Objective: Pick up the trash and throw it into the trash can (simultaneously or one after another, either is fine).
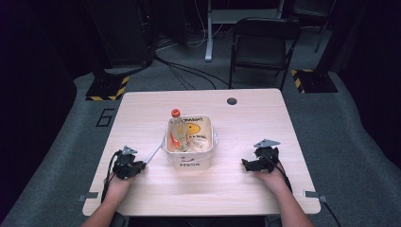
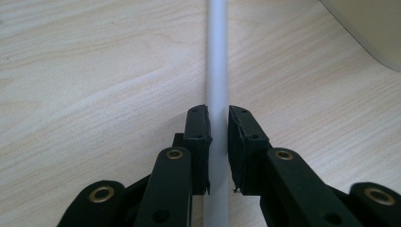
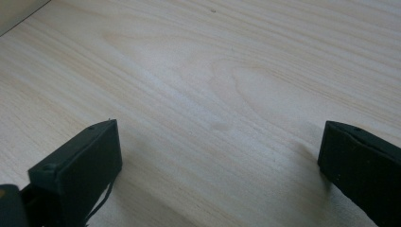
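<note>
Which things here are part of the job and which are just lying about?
In the job:
left tool, shut on the white rod
white tub, which the rod runs toward

Lying about:
bottle with orange cap in the tub
right tool, open over bare table
folding chair behind

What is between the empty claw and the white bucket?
Just bare wooden table. In the high view, nothing lies between the right gripper and the bucket.
</note>
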`<state>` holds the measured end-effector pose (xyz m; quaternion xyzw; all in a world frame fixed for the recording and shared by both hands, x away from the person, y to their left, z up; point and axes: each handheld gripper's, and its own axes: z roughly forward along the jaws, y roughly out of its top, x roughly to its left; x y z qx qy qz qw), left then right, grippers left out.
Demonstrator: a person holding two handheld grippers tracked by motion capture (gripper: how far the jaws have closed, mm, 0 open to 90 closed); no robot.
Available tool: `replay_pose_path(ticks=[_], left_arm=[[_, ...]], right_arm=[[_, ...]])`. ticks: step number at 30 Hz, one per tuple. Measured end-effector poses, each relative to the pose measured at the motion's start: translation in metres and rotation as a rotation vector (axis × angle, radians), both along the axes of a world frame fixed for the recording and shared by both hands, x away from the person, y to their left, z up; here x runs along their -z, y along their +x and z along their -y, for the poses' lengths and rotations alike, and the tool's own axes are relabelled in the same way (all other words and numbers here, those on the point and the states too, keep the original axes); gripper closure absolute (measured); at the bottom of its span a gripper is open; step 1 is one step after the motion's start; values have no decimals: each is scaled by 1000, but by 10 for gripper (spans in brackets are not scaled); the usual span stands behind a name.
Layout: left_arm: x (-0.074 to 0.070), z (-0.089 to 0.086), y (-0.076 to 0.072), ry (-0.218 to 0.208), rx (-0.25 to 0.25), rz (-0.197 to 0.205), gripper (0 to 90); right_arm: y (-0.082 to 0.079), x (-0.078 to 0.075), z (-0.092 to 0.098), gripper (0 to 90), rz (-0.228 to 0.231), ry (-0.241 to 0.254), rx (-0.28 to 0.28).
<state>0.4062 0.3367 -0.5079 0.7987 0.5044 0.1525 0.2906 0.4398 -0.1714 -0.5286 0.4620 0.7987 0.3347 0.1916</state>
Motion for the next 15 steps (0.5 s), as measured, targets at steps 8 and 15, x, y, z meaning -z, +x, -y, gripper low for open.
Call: replay_pose_path(ticks=[8, 15], left_arm=[[0, 1, -1, 15, 8, 12, 787], [-3, -3, 1, -25, -19, 22, 788]], right_arm=[[0, 0, 0, 0, 1, 0, 1], [0, 0, 0, 0, 0, 0, 0]])
